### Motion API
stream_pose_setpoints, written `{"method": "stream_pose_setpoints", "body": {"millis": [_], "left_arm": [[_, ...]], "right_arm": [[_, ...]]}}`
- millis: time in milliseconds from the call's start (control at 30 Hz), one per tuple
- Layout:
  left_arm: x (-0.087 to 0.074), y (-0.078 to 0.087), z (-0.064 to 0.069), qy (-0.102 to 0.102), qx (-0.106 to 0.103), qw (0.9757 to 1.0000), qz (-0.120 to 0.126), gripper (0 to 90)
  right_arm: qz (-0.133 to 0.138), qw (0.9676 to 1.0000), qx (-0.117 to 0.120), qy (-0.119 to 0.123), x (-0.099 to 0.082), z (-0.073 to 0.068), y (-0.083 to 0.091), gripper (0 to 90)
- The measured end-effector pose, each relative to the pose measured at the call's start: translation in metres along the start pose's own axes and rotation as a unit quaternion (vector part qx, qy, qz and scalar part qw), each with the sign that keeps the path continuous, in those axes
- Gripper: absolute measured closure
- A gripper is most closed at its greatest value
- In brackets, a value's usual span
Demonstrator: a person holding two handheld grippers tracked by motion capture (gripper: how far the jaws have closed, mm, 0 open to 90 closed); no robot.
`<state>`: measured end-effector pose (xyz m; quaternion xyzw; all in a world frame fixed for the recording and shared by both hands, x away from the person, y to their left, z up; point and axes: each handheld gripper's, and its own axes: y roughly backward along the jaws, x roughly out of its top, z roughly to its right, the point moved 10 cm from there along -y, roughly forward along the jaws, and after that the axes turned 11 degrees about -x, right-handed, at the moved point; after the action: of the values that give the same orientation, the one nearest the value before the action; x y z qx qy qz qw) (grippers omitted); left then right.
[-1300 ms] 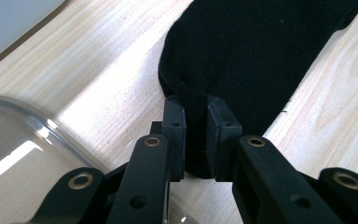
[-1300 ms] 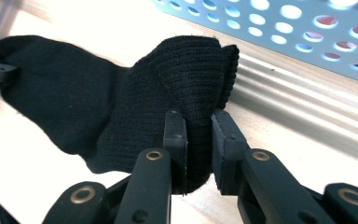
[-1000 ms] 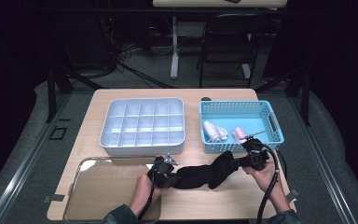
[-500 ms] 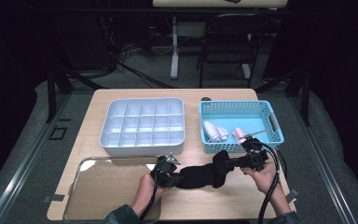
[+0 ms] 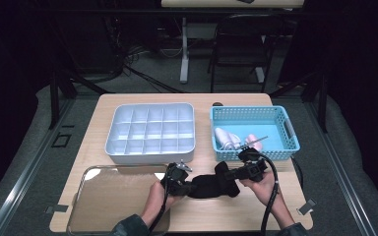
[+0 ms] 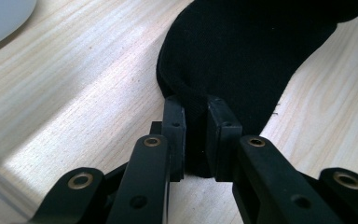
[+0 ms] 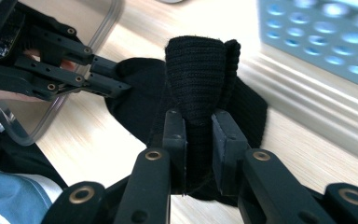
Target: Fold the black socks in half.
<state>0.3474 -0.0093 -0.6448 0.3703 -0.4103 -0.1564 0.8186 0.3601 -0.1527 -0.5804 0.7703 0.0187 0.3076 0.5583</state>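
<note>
black sock pinched at both ends near the front of the table

since the earlier frame, the right gripper (image 5: 237,173) has slid leftward across the table toward the left gripper (image 5: 187,187), and the black sock (image 5: 211,184) between them now lies shorter and more bunched than before. the left gripper has kept its place.

from above, the sock lies on the wooden table (image 5: 226,216) near its front edge, in front of the grey divided tray (image 5: 150,129) and the blue basket (image 5: 280,123), just right of the clear plastic lid (image 5: 113,196). each hand comes in from the bottom and holds one end.

along the left gripper (image 6: 196,128), the jaws are clamped on a fold at the sock's (image 6: 247,51) edge, with the cloth squeezed into the narrow gap between the pads and the rest spread on the wood beyond.

along the right gripper (image 7: 198,135), the jaws are clenched on the sock's (image 7: 196,79) ribbed cuff, which stands up in a doubled fold above the pads. farther off, the left gripper (image 7: 121,84) bites the sock's other end beside the lid's (image 7: 98,42) curved rim, and the basket (image 7: 326,42) sits blurred at upper right.

inside the basket lie a few pale pink and white things, too small to tell.
</note>
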Motion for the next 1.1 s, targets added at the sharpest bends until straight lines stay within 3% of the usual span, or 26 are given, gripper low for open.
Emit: {"method": "stream_pose_setpoints", "body": {"millis": [200,233,333,367,400,500,600,667,733,867,933,1100], "left_arm": [[0.002,-0.002,0.001,0.002,-0.006,1.0000,0.000,79.3],[0.002,-0.002,0.001,0.003,-0.006,1.0000,0.000,79.3],[0.002,-0.003,0.001,0.004,-0.004,1.0000,0.001,79.2],[0.002,-0.003,0.001,0.003,-0.008,1.0000,-0.002,79.2],[0.003,-0.003,0.002,0.004,-0.010,0.9999,0.000,79.2],[0.004,-0.004,0.002,0.005,-0.010,0.9999,0.001,79.1],[0.006,-0.006,0.002,0.010,-0.014,0.9998,0.003,78.8],[0.006,-0.007,0.003,0.007,-0.013,0.9999,0.003,78.0],[0.006,-0.007,0.004,0.008,-0.010,0.9999,0.001,74.6],[0.005,-0.002,0.003,0.009,0.000,1.0000,-0.003,58.6],[0.004,0.002,0.005,0.009,0.003,1.0000,-0.002,51.8],[0.004,0.014,0.006,0.006,0.004,0.9999,0.007,47.2]], "right_arm": [[-0.022,0.9988,-0.021,0.038,0.003,-0.011,-0.015,77.8],[-0.022,0.9993,-0.015,0.029,0.004,-0.015,-0.017,77.8],[-0.033,0.9986,-0.021,0.036,0.004,-0.017,-0.024,77.6],[-0.026,0.9991,-0.018,0.027,0.005,-0.021,-0.028,77.6],[-0.036,0.9983,-0.022,0.041,0.005,-0.020,-0.028,77.6],[-0.032,0.9984,-0.023,0.040,0.006,-0.025,-0.034,77.4],[-0.044,0.9968,-0.030,0.059,0.004,-0.027,-0.039,77.1],[-0.048,0.9964,-0.036,0.059,0.002,-0.029,-0.043,75.3],[-0.051,0.9964,-0.034,0.058,0.001,-0.030,-0.045,72.6],[-0.056,0.9957,-0.021,0.071,0.000,-0.031,-0.042,63.6],[-0.049,0.9966,-0.019,0.064,0.000,-0.032,-0.041,60.0],[-0.036,0.9974,0.004,0.063,0.002,-0.038,-0.032,53.7]]}}
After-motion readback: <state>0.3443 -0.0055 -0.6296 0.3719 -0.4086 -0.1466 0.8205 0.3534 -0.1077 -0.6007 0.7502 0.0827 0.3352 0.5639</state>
